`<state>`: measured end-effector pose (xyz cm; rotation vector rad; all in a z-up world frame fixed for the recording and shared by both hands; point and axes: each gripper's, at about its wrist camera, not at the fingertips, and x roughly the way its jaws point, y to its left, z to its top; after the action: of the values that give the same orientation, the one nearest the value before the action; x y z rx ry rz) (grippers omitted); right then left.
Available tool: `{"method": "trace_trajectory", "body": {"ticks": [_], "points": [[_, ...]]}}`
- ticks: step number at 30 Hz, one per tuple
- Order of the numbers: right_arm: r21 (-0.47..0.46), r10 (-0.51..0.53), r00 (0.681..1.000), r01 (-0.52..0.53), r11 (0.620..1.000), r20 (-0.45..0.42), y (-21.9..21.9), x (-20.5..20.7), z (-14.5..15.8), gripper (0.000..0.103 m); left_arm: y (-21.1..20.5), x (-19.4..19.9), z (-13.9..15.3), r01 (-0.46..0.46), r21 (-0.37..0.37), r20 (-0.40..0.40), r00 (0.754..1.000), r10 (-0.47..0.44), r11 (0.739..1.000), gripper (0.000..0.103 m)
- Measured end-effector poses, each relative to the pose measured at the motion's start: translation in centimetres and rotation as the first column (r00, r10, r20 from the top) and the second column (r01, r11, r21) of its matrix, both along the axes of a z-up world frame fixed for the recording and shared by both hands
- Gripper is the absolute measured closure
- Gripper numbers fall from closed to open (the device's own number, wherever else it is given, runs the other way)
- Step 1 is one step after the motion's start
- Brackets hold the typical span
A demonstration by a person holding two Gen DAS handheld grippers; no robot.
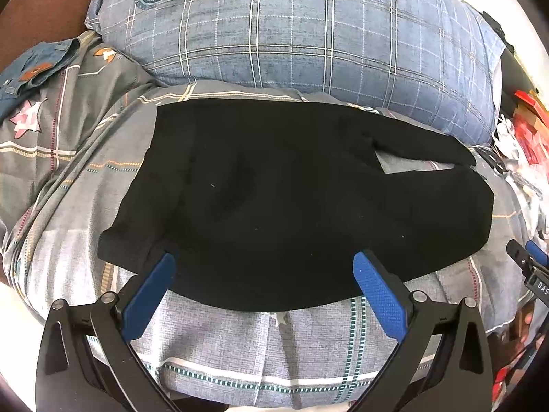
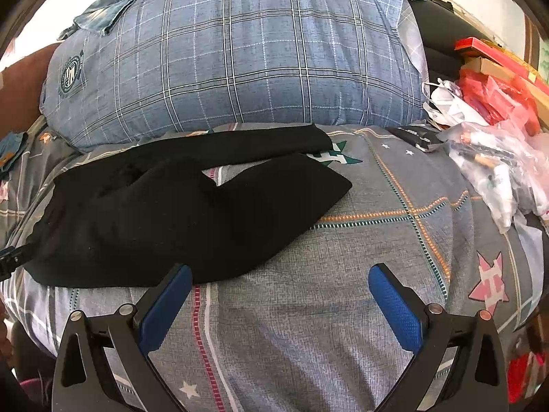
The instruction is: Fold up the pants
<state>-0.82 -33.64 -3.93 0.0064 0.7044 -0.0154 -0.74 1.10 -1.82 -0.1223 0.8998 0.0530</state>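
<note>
Pads first, blue and ribbed (image 1: 377, 295), on black linkage arms. Held the left gripper (image 1: 266, 257) spread wide, nothing pinched, astride the near edge of the black pants (image 1: 291, 189). Lined up there, by the look of it, to take that edge for a fold.

Held the right gripper (image 2: 280, 269) just as wide and just as empty, off toward the leg end. Left finger just beside the cloth, the rest over bare quilt (image 2: 377, 240); likely parked to catch the near leg.

Found the pants laid flat across the bed on top of the quilt, legs splayed in a narrow V with a sliver of quilt between. Looked soft, matte and limp, flecked with pale lint. Saw no tidy crease, so judged the fold barely begun.

Underneath, grey woven quilt with orange and teal plaid lines and star patches, puffy and uneven. Poor backing for a crisp crease, at a guess.

Beyond, just beside the far leg, a fat blue-checked pillow (image 1: 291, 34) with a round crest badge. Off left, rumpled denim (image 1: 31, 68). Off right, crinkly clear plastic bags (image 2: 497, 164) and red boxes (image 2: 497, 68), well apart from the pants.
</note>
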Motion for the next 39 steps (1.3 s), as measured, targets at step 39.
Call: {"method": "trace_trajectory", "body": {"ticks": [39], "points": [[-0.006,-0.003,1.000,0.003,1.000,-0.022,0.08,0.50,-0.55,0.000,-0.89,0.82,-0.07,0.018,-0.013,-0.019,1.000,-0.018,1.000,0.000]]}}
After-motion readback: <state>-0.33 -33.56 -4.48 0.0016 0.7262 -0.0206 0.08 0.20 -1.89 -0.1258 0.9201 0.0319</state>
